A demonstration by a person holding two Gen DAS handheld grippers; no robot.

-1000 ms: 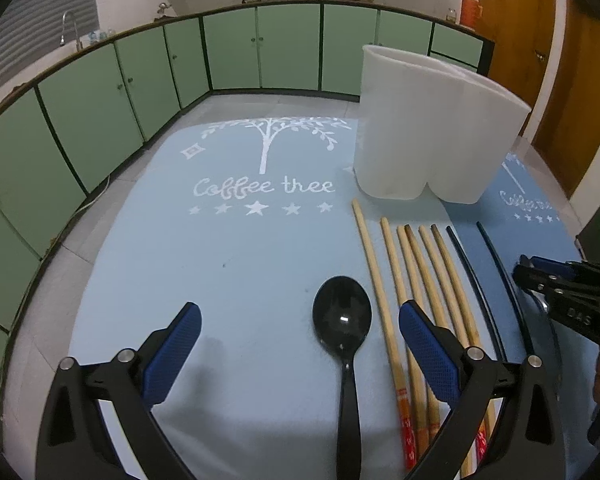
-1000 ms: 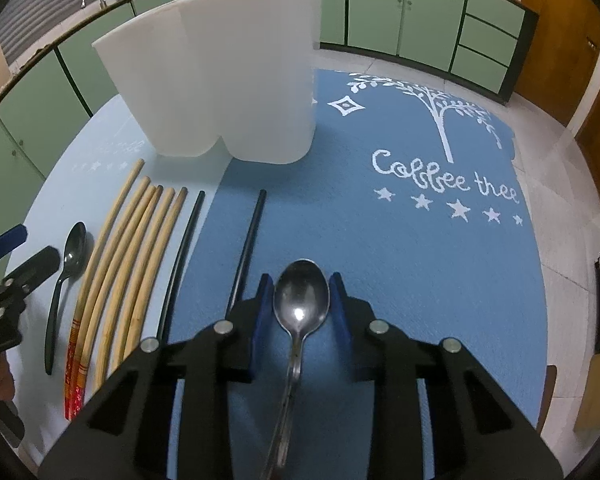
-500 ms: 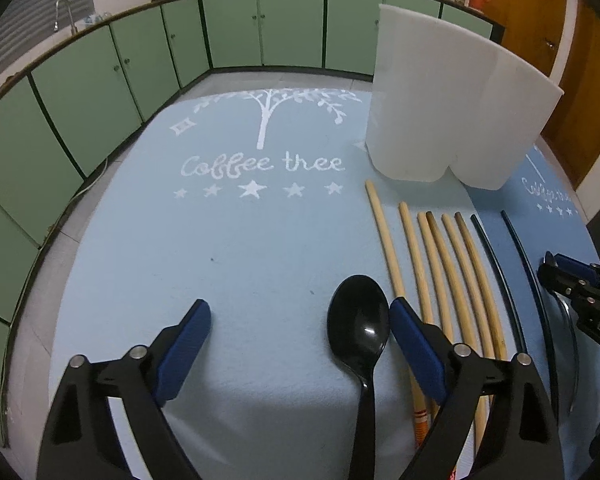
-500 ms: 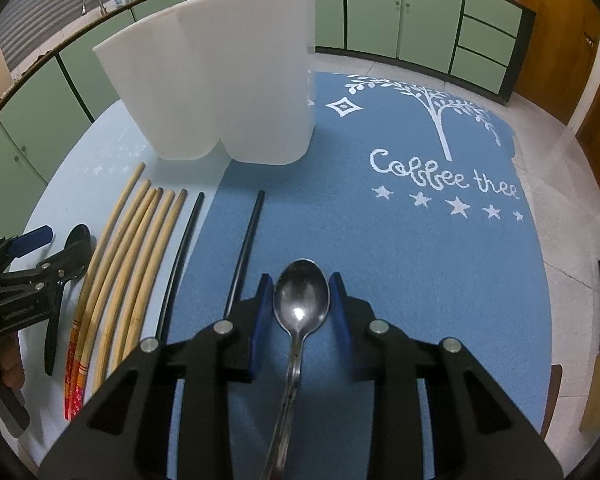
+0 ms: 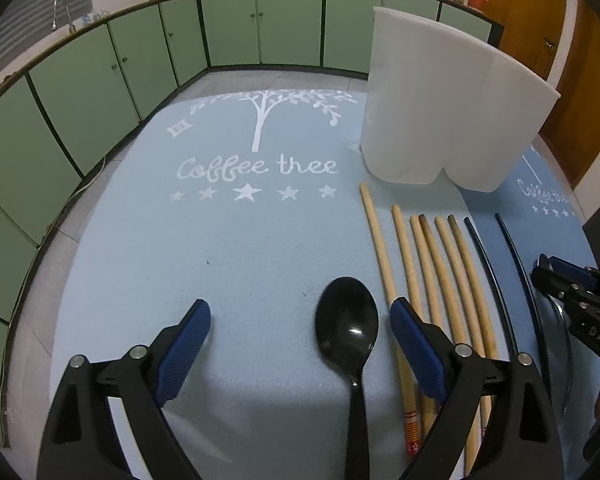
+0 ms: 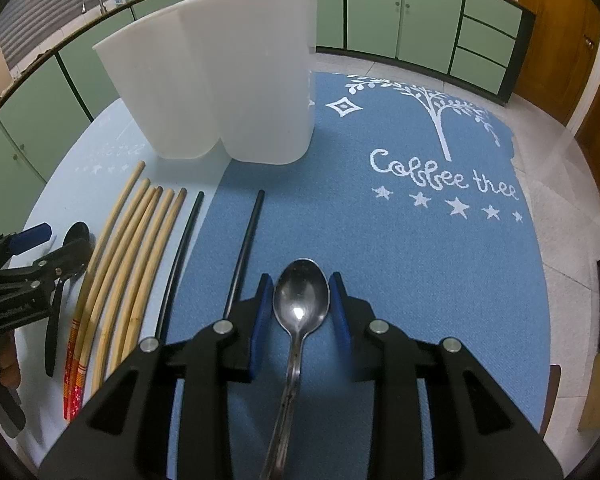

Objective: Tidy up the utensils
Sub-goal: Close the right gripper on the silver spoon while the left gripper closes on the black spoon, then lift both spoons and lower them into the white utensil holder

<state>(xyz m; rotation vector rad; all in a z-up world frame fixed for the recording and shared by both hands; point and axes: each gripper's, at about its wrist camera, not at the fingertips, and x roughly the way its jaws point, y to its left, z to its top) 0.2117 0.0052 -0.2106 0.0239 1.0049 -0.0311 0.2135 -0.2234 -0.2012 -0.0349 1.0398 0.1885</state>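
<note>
Utensils laid out in a row on two "Coffee tree" mats: black spoon (image 5: 347, 326) on pale blue mat (image 5: 228, 248), bowl between the spread fingers of left tool (image 5: 300, 330), nearer the right-hand pad, handle running back under the tool. Left tool released, wide apart, pads clear of the spoon. Just right of the spoon, wooden chopsticks (image 5: 428, 264) side by side, red-patterned ends nearest the camera. Beyond those, two black chopsticks (image 6: 188, 248), one near the mat seam, one on darker blue mat (image 6: 420, 264). Metal spoon (image 6: 300, 300) in right tool (image 6: 298, 308), bowl forward between the blue pads, handle trailing back beneath; right tool clenched on it, pads against both sides of the bowl. White two-lobed holder (image 6: 228, 80) upright behind the chopstick tips, straddling the seam. Green cabinets (image 5: 100, 92) around the room.
</note>
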